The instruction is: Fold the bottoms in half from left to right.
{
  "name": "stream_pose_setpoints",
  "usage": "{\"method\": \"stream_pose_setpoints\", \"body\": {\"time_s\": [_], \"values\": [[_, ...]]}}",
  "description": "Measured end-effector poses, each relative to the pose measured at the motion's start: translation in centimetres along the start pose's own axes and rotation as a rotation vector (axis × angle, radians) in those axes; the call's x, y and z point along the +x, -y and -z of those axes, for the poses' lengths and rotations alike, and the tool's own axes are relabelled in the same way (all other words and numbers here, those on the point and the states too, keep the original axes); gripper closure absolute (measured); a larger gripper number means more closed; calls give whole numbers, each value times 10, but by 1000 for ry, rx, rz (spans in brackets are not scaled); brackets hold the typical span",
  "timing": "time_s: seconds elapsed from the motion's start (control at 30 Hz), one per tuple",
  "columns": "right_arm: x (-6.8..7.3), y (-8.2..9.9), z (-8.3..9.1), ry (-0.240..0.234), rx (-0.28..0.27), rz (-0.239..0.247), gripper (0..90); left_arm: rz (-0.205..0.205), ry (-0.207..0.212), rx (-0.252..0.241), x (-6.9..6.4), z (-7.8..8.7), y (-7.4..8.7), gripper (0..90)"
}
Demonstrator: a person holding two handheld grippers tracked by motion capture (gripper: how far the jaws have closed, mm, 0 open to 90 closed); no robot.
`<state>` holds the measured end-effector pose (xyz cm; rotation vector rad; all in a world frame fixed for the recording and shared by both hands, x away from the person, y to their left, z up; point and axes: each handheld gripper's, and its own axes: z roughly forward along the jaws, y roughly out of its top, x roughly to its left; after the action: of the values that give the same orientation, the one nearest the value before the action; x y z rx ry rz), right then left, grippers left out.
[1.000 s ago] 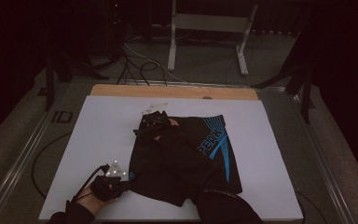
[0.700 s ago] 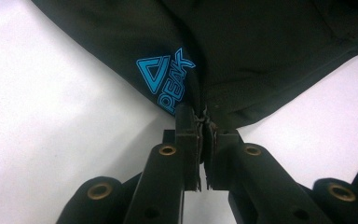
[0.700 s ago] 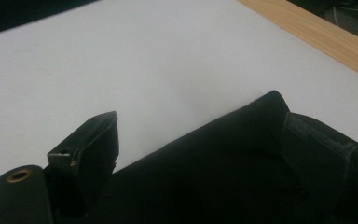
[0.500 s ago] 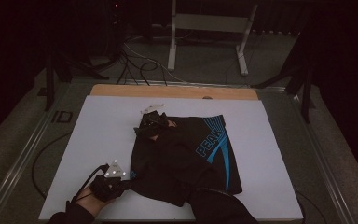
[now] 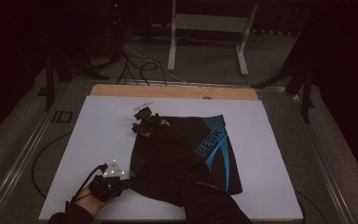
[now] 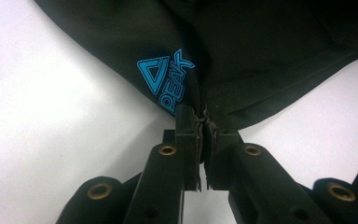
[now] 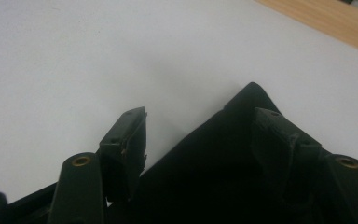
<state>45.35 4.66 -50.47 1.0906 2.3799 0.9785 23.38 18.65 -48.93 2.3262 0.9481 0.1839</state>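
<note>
Pinching the black fabric shorts with blue lettering [image 5: 186, 154] at lower left, our left gripper [image 6: 204, 135] holds while our right gripper [image 7: 205, 135] gapes at centre, seemingly mid-fold.

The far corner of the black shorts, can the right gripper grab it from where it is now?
Probably yes: the right gripper is open, with the corner of the black shorts lying between its jaws, nothing blocking.

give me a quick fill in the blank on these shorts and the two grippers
1. The left gripper has its jaws ____ on the hem of the black shorts.
2. The right gripper has its jaws ____ over a corner of the shorts.
3. The blue word printed on the shorts reads ____.
4. The shorts lie on a ____ board.

Missing words: shut; open; PEAK; white
</note>
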Motion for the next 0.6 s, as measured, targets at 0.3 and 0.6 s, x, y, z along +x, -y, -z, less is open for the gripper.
{"method": "stream_pose_setpoints", "body": {"time_s": [0.3, 0.6], "values": [[6, -1, -18, 92, 58, 11, 468, -3, 0, -3, -1, 0, 0, 858], [3, -2, -23, 70, 90, -20, 493, -3, 3, 2, -1, 0, 0, 858]]}}
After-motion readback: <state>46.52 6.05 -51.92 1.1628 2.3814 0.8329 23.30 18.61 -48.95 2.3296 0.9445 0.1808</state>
